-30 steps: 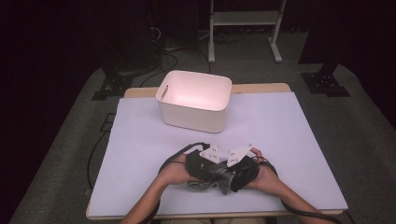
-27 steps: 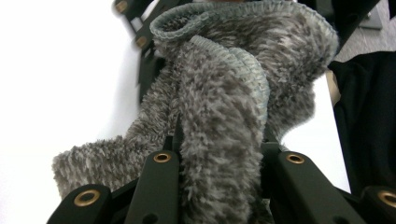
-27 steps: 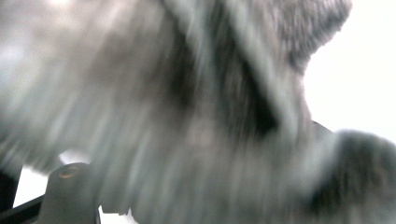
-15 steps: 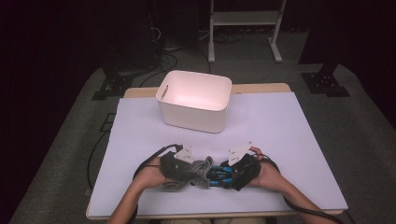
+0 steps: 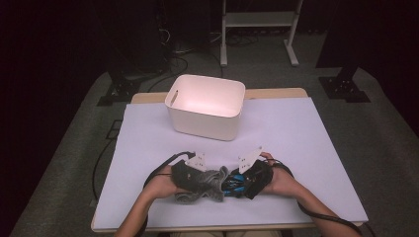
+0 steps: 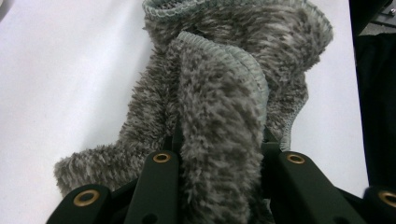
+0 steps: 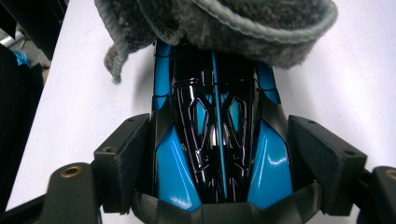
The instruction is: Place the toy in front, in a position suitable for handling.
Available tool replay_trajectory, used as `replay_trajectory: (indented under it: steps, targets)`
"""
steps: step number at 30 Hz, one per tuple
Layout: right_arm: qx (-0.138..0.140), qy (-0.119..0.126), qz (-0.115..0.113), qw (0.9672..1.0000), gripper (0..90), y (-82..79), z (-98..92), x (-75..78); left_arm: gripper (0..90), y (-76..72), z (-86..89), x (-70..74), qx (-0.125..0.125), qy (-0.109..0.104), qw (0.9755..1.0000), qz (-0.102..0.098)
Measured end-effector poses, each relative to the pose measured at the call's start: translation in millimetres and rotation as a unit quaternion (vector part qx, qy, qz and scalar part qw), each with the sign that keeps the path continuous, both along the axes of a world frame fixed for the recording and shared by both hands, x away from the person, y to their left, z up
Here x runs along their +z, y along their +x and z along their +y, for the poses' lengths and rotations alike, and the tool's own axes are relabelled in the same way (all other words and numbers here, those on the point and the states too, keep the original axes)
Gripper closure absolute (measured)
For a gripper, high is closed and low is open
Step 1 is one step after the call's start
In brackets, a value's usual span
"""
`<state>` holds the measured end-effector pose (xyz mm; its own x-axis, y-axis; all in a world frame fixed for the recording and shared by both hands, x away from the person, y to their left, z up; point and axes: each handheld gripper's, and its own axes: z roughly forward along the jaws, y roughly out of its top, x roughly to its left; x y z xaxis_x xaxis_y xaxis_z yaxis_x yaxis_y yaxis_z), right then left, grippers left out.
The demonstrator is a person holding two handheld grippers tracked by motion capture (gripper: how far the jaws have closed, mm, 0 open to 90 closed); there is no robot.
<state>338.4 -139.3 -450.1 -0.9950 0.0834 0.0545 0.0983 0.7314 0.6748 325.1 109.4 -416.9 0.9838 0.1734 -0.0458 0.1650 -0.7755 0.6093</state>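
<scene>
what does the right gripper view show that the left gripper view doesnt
Right gripper view: a glossy blue and black toy car clamped between the right gripper jaws, its far end tucked under the cloth's edge. Left gripper view: the left gripper pinching a thick fold of the cloth, with the stitched hem and more of the cloth spread out behind it. Shared: the fuzzy grey cloth and the pale table cover beneath.

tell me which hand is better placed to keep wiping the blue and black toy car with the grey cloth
Left. The left gripper is shut on the grey cloth, whose far end drapes over the toy car; the right gripper clamps the car.
</scene>
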Motion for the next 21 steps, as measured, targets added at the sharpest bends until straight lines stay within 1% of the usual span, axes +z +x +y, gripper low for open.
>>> replay_trajectory:
  steps: [1, 2, 3, 4, 5, 6, 7, 8, 9, 10, 11, 12, 13, 16, 18, 19, 20, 21]
  targets:
    - [-0.005, 0.001, 0.006, 1.0, 22.5, 0.2, -0.3, 0.0, 70.2, 1.6, -0.6, 0.1, 0.0, 0.0, 1.0, 0.005]
    - [-0.005, 0.001, 0.006, 1.0, 22.5, 0.2, -0.3, 0.0, 70.2, 1.6, -0.6, 0.1, 0.0, 0.0, 1.0, 0.005]
    - [-0.012, 0.0, 0.012, 0.9999, 22.3, 0.2, -1.0, 0.2, 70.2, 1.8, -0.9, -0.5, -0.001, -0.002, 1.0, 0.006]
    - [-0.021, 0.001, 0.008, 0.9997, 21.8, -2.3, -3.5, 0.0, 70.2, 1.8, -1.0, -0.9, 0.0, -0.004, 1.0, 0.006]
    - [-0.021, 0.001, 0.008, 0.9997, 21.8, -2.3, -3.5, 0.0, 70.2, 1.7, -1.3, -1.6, 0.0, -0.006, 1.0, 0.006]
    - [-0.031, -0.001, 0.006, 0.9995, 21.4, -4.6, -6.5, 0.7, 70.3, 1.6, -1.3, -2.0, 0.0, -0.008, 0.9999, 0.006]
    - [-0.031, -0.001, 0.006, 0.9995, 21.4, -4.6, -6.5, 0.7, 70.3, 1.5, -1.2, -2.3, 0.001, -0.01, 0.9999, 0.006]
    - [-0.034, -0.002, 0.001, 0.9994, 20.9, -5.8, -8.0, 1.0, 70.3, 1.5, -0.7, -2.3, 0.002, -0.009, 0.9999, 0.006]
    - [-0.043, -0.002, -0.003, 0.9991, 20.4, -8.5, -13.1, 2.4, 70.3, 1.0, 0.2, -2.8, 0.005, -0.013, 0.9999, 0.007]
    - [-0.043, -0.002, -0.003, 0.9991, 20.4, -8.5, -13.1, 2.4, 70.2, 1.0, 0.2, -2.8, 0.005, -0.013, 0.9999, 0.007]
    - [-0.052, 0.006, -0.002, 0.9986, 20.2, -9.9, -18.1, 3.4, 70.2, 0.9, 0.5, -2.7, 0.005, -0.013, 0.9999, 0.007]
    - [-0.052, 0.006, -0.002, 0.9986, 20.2, -9.9, -18.1, 3.4, 70.2, 0.8, 0.6, -2.5, 0.004, -0.012, 0.9999, 0.007]
    - [-0.061, 0.016, 0.0, 0.998, 20.5, -10.9, -22.8, 2.7, 70.2, 1.2, -0.3, -2.3, 0.004, -0.012, 0.9999, 0.008]
    - [-0.066, 0.022, 0.001, 0.9976, 20.9, -12.6, -23.9, 0.8, 70.2, 1.6, -1.9, -1.1, 0.002, -0.013, 0.9998, 0.013]
    - [-0.066, 0.019, -0.001, 0.9977, 21.0, -12.8, -23.4, 1.4, 70.9, 0.7, -6.0, 1.0, 0.002, -0.018, 0.9998, 0.001]
    - [-0.066, 0.019, 0.0, 0.9976, 21.2, -13.1, -22.5, 1.4, 71.2, 0.3, -9.4, 2.1, 0.0, -0.024, 0.9997, 0.005]
    - [-0.063, 0.026, 0.003, 0.9976, 21.7, -12.5, -21.3, 0.7, 71.3, -0.7, -18.5, 4.9, -0.012, -0.029, 0.9995, 0.007]
    - [-0.062, 0.028, 0.004, 0.9977, 21.7, -12.0, -20.6, 0.6, 71.2, -0.6, -23.6, 6.7, -0.019, -0.025, 0.9995, 0.005]
